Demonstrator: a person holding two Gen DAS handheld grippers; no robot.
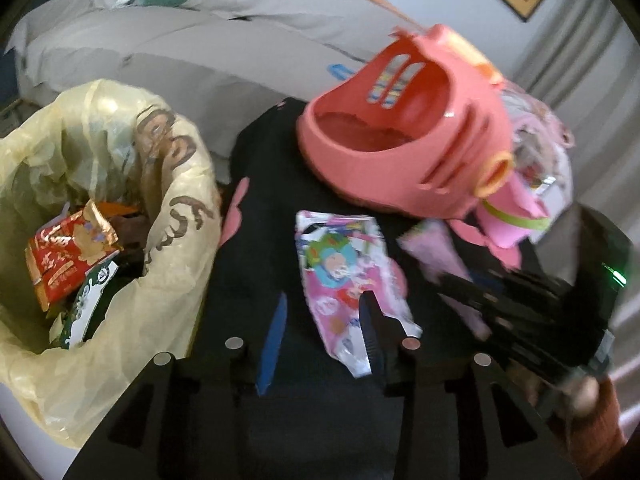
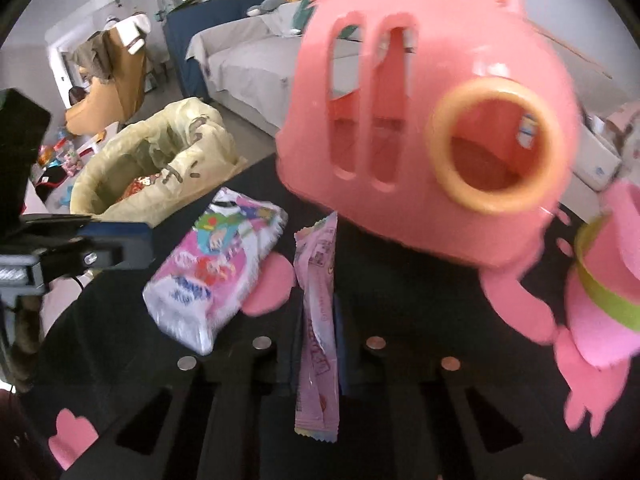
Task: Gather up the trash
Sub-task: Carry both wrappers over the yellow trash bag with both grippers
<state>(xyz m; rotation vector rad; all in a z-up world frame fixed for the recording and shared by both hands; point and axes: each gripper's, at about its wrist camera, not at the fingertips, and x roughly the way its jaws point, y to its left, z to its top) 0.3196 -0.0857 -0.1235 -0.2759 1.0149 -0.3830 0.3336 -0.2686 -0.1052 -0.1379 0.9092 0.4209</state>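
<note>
Nearest the right wrist camera, one narrow pink wrapper (image 2: 318, 320) stands clamped between the right gripper (image 2: 318, 332) fingers, above the black cloth with pink patches (image 2: 400, 288). To its left lies one colourful cartoon packet (image 2: 216, 268) on the same cloth. In the left wrist view the left gripper (image 1: 322, 332) has its fingers apart, the right finger (image 1: 370, 332) over that packet's near edge. One yellow-lined trash bin (image 1: 172, 208) stands at far left, holding several wrappers. One pink plastic basket (image 2: 432, 128) sits tilted at far right.
</note>
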